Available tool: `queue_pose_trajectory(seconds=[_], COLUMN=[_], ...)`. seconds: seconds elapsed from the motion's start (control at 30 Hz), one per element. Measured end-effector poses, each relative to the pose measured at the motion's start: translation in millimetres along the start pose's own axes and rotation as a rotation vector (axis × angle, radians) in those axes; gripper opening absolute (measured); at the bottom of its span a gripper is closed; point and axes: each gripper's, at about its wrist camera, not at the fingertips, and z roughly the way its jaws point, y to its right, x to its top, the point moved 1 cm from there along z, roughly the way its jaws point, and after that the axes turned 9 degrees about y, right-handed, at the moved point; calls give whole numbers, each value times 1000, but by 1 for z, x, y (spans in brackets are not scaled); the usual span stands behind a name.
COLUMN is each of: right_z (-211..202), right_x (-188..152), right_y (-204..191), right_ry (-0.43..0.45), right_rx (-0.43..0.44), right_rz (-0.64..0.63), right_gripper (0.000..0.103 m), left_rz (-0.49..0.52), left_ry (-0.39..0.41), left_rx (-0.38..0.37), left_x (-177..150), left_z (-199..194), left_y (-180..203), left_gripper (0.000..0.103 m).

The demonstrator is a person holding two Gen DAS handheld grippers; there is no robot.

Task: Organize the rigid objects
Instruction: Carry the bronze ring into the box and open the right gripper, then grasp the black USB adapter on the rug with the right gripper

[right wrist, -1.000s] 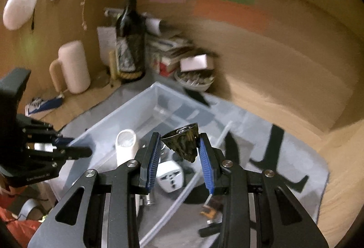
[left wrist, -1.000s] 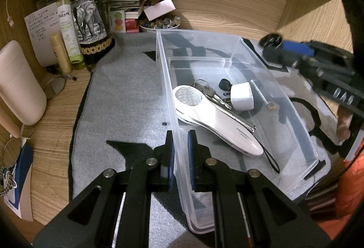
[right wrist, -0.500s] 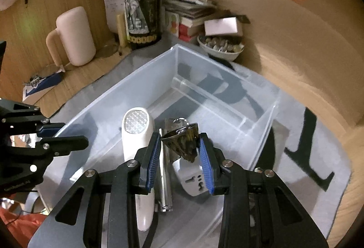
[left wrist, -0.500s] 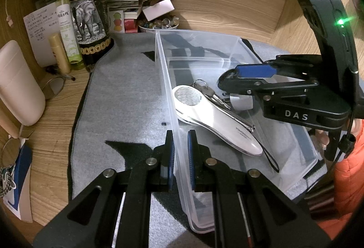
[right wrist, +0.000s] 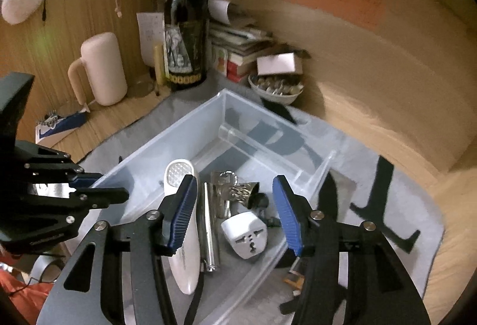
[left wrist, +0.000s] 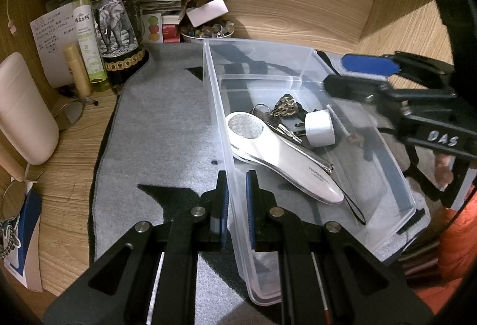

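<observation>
A clear plastic bin (left wrist: 208,80) (right wrist: 184,128) stands on a grey mat. My left gripper (left wrist: 237,199) is shut on the bin's near wall. In the bin lie a white handheld device (left wrist: 280,158) (right wrist: 182,235), keys (left wrist: 280,128), a white plug adapter (left wrist: 320,128) (right wrist: 247,235) and a mottled brown clip (left wrist: 284,107) (right wrist: 246,192). My right gripper (right wrist: 235,214) is open and empty above the bin's contents; it also shows in the left wrist view (left wrist: 351,74) over the bin's right wall.
A dark wine bottle (left wrist: 114,18) (right wrist: 184,35), a green spray bottle (left wrist: 88,38), a cream jug (right wrist: 101,68), stacked books and a bowl of small items (right wrist: 277,86) stand along the wooden back wall. Small items lie on the mat (left wrist: 167,128) right of the bin.
My right gripper has opened and let go of the mottled clip, which now lies in the bin by the keys. The right gripper has drawn back. The left gripper has not moved.
</observation>
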Motion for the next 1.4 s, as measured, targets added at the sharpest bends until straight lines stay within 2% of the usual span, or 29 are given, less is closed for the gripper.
queue_pose_trajectory(seconds=[0.37,0.53,0.6,0.93,1.2,1.4], right_z=[-42,-51,-50,-22,-3,-4], right_x=[-2,-19,-30,-91,-121,-123], right_y=[30,48,55,69,72,69], right_ry=[63,40,14,-144,-222,-184], right_rx=[-120,-182,-191,-159,-127,-138], right_rz=[27,71,92,206,253,220], right_gripper=[51,59,59,59,59,59], left_rz=[2,1,0,4,5,5], left_ry=[-1,0,0,-4,-5,-4], left_rx=[-1,0,0,6,11,13], left_x=[0,0,0,0,-1,-1], left_z=[0,0,0,0,0,0], left_y=[0,0,0,1,1,1], left_gripper=[10,10,10,10,10,10])
